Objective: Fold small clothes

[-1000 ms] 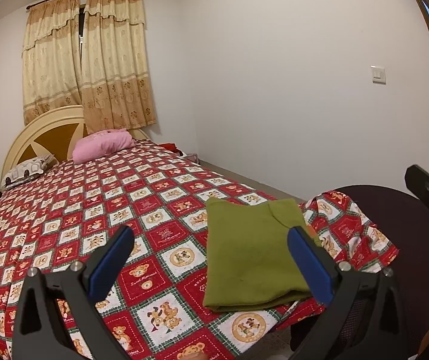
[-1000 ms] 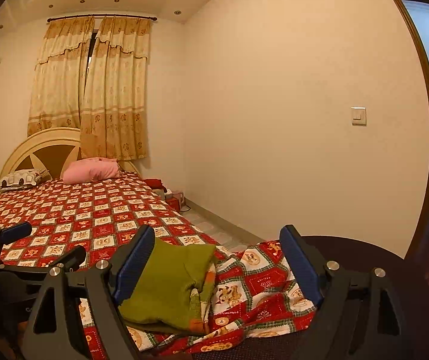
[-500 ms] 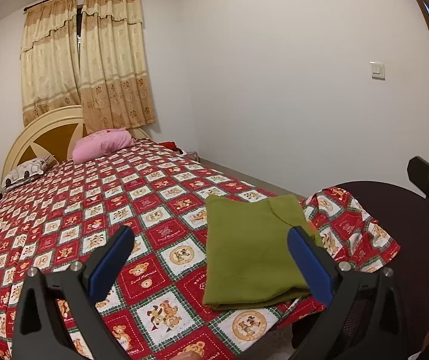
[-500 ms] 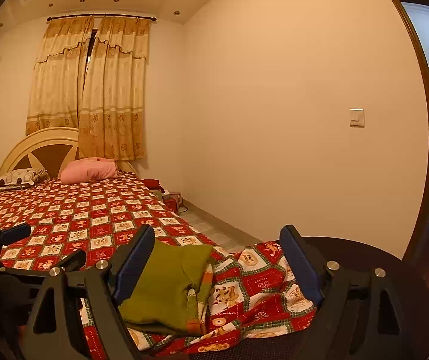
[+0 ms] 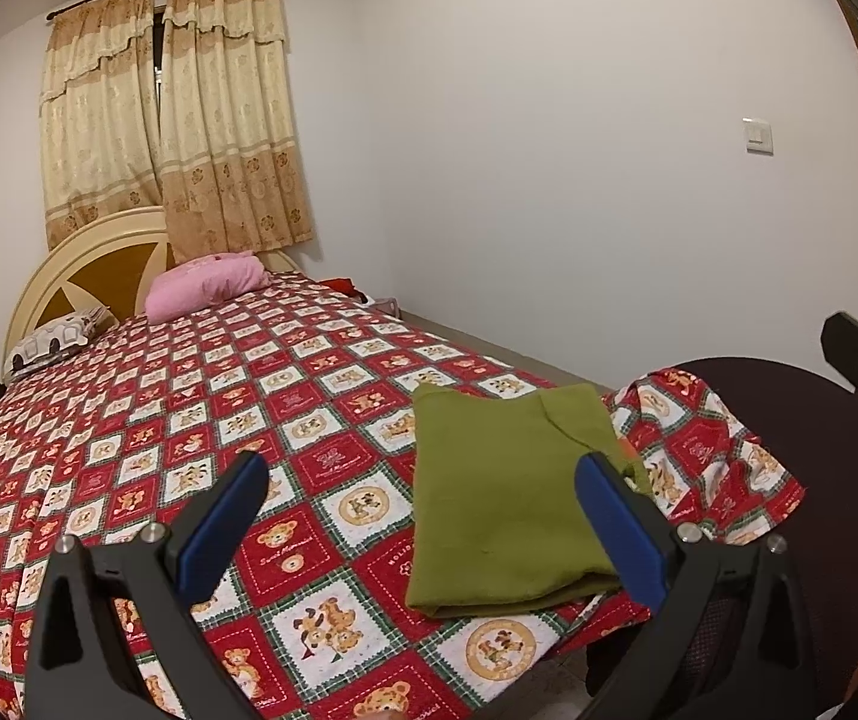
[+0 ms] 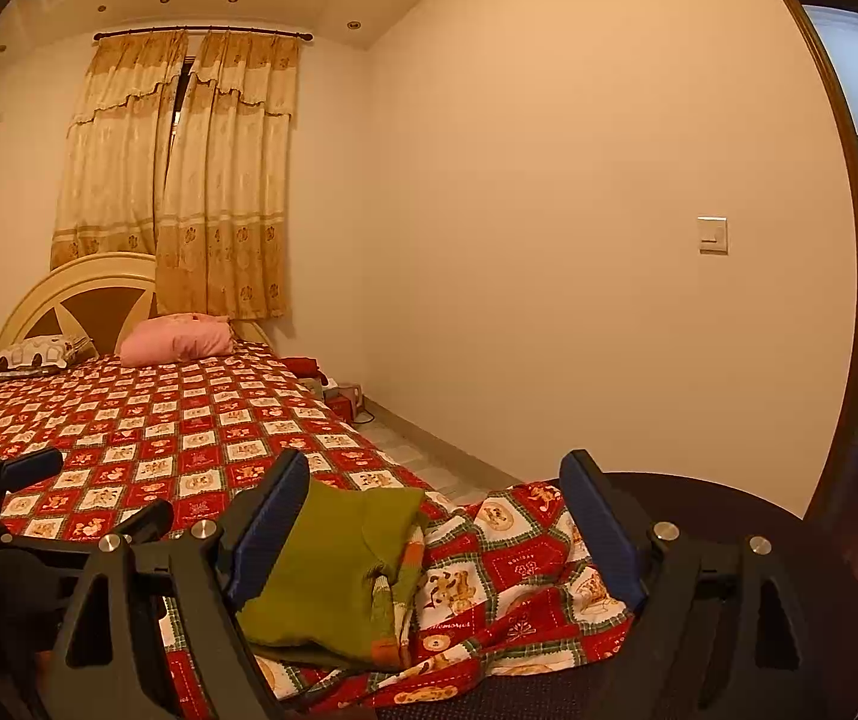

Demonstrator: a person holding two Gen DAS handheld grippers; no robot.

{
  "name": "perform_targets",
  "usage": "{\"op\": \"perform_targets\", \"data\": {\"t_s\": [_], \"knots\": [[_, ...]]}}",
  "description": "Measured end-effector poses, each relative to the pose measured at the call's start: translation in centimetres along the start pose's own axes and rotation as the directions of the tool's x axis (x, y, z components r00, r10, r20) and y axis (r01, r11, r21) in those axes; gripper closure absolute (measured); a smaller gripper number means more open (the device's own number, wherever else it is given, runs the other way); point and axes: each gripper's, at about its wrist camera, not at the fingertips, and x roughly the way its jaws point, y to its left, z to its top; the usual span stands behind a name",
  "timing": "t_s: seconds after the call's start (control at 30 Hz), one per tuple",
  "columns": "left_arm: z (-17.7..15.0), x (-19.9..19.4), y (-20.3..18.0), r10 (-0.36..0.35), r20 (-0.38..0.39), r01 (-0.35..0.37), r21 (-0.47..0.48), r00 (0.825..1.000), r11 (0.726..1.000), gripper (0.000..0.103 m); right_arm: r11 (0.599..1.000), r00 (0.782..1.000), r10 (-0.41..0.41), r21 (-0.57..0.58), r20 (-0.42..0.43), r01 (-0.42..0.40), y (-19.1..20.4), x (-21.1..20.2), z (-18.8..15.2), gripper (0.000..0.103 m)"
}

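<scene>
- The green garment (image 5: 507, 498) lies folded into a flat rectangle on the bed (image 5: 201, 420), at the foot corner nearest the right-hand wall; in the right wrist view (image 6: 333, 570) an orange-and-pale striped edge shows along its right side.
- The bedspread (image 5: 309, 546) is a red patchwork with teddy-bear squares; its corner drapes off the bed onto a dark round chair seat (image 5: 819, 420) just beside the garment.
- The left gripper (image 5: 423, 516) hangs above the foot of the bed with its 2 blue-padded fingers wide apart and nothing between them; the garment shows just inside its right finger.
- The right gripper (image 6: 435, 522) is likewise spread wide and holds nothing, with the garment and the draped bedspread corner seen between its fingers.
- At the head of the bed are a pink pillow (image 5: 207, 288), a patterned pillow (image 5: 57, 345) and a rounded cream headboard (image 5: 63, 276).
- Beige curtains (image 5: 189, 120) hang behind the headboard, and a light switch (image 5: 757, 135) sits on the right wall.
</scene>
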Motion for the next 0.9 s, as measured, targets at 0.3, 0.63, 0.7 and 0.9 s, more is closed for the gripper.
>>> {"op": "perform_targets", "data": {"t_s": [0.3, 0.63, 0.7, 0.9], "knots": [[-0.18, 0.31, 0.14, -0.004, -0.017, 0.004, 0.003, 1.0, 1.0, 0.0, 1.0, 1.0, -0.002, 0.002, -0.005, 0.002, 0.03, 0.06, -0.08, 0.017], [-0.24, 0.33, 0.11, -0.013, -0.021, 0.013, -0.002, 1.0, 1.0, 0.0, 1.0, 1.0, -0.003, 0.001, -0.008, 0.003, 0.12, 0.12, -0.29, 0.017], [-0.27, 0.31, 0.12, -0.012, -0.02, 0.012, -0.001, 1.0, 1.0, 0.0, 1.0, 1.0, -0.003, 0.001, -0.008, 0.003, 0.11, 0.13, -0.28, 0.017], [-0.26, 0.29, 0.14, -0.014, -0.021, 0.014, 0.0, 1.0, 1.0, 0.0, 1.0, 1.0, -0.002, 0.001, -0.009, 0.002, 0.09, 0.13, -0.29, 0.017]]}}
